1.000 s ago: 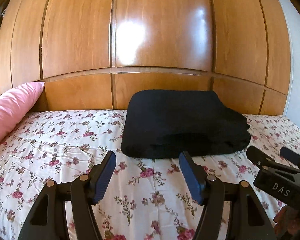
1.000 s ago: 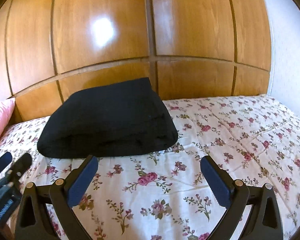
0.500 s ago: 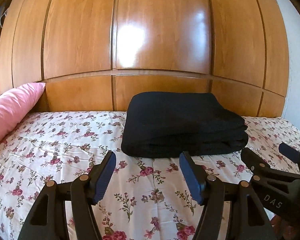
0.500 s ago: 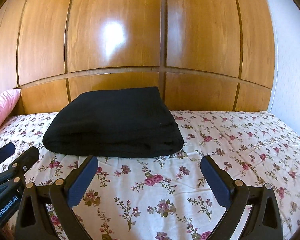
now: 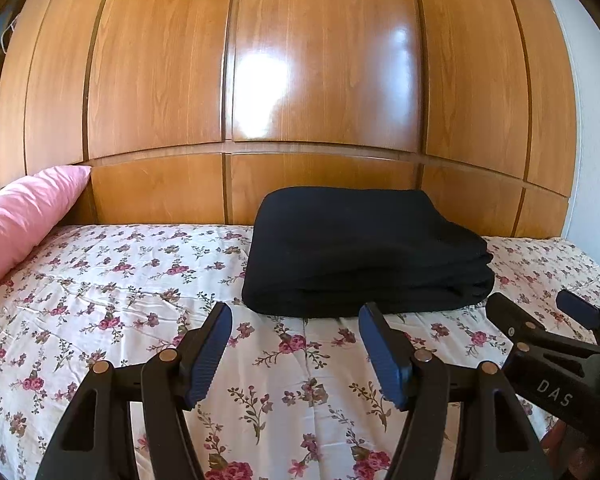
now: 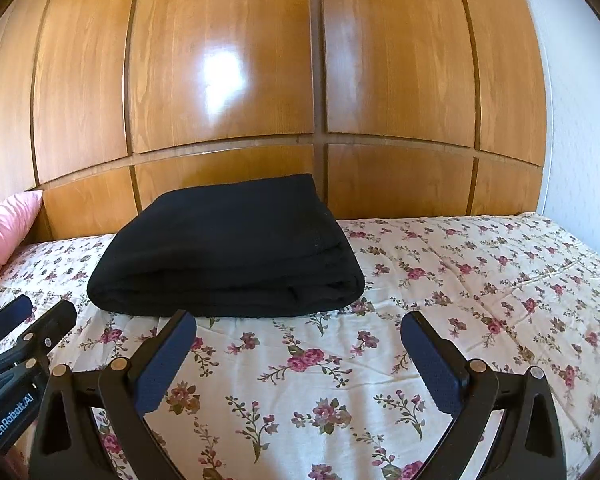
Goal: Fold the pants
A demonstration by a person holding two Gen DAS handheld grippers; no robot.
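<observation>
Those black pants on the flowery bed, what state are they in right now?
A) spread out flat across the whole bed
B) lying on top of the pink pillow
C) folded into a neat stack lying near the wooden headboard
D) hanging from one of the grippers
C: the black pants lie as a compact layered stack on the floral bedsheet near the wooden headboard, untouched by either open gripper and apart from the pink pillow.
</observation>
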